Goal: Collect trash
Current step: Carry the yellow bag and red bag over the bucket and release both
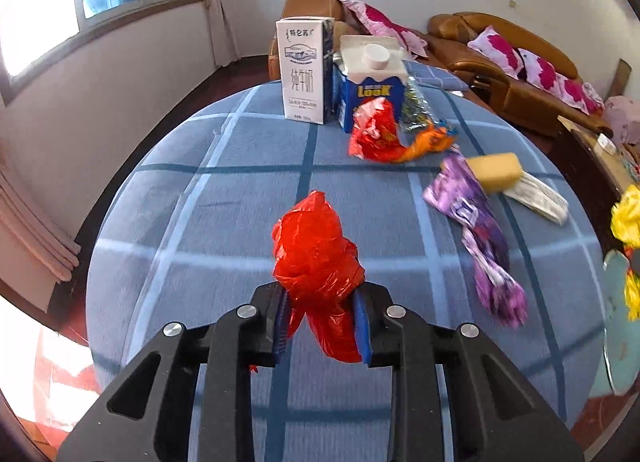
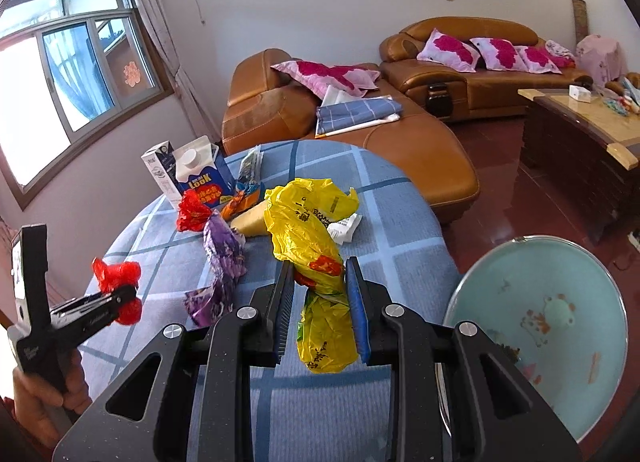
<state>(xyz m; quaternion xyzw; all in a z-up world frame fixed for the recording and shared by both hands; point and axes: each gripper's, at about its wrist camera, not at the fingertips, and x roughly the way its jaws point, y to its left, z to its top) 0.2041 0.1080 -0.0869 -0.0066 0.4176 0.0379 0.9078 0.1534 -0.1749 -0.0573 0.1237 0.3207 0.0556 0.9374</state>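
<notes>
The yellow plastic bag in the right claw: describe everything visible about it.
The yellow plastic bag is thin, glossy, crumpled film with dark printed characters, a code-like black patch and an orange-red motif near its middle. It is bunched into a long vertical wad. The right claw is shut on its waist, blue pads pressing both sides; the top billows above the fingers, the bottom hangs below them. It is seen over the blue checked tablecloth, left of the pale blue basin.

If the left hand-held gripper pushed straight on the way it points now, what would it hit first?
Most likely the tablecloth: the left hand-held gripper, shut on a red bag, tilts down at a bare patch. Beyond stand the white carton and blue carton, though depth is hard to judge.
</notes>
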